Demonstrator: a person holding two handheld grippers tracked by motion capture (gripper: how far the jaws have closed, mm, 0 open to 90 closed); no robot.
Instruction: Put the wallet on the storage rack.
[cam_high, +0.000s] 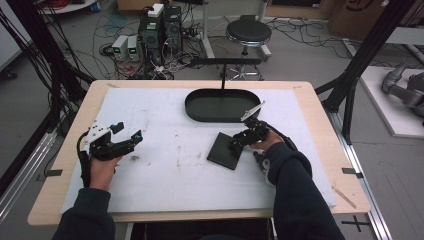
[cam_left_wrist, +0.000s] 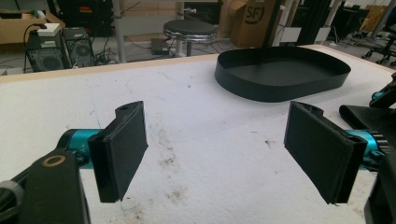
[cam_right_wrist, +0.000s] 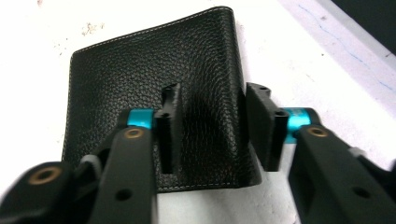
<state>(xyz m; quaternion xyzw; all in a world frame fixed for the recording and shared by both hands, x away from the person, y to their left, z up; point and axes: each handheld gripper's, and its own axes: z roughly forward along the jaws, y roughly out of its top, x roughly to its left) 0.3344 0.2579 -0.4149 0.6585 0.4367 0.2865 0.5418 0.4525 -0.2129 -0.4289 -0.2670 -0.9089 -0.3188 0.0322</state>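
Near the tabletop's right edge, the right gripper (cam_right_wrist: 212, 128) pinches a raised fold of a black wallet (cam_right_wrist: 154, 70), lift likely next; the left gripper (cam_left_wrist: 224, 154) waits, jaws wide open

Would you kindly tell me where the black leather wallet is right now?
In the high view the wallet lies on the white mat, right of centre, just in front of the black tray, with the right gripper at its edge.

High view above the person's side, looking forward and down over the whole table (cam_high: 320, 115), left gripper view low, level across it toward the black tray (cam_left_wrist: 280, 74), also in the high view, right gripper view close, angled down on the wallet (cam_right_wrist: 154, 70).
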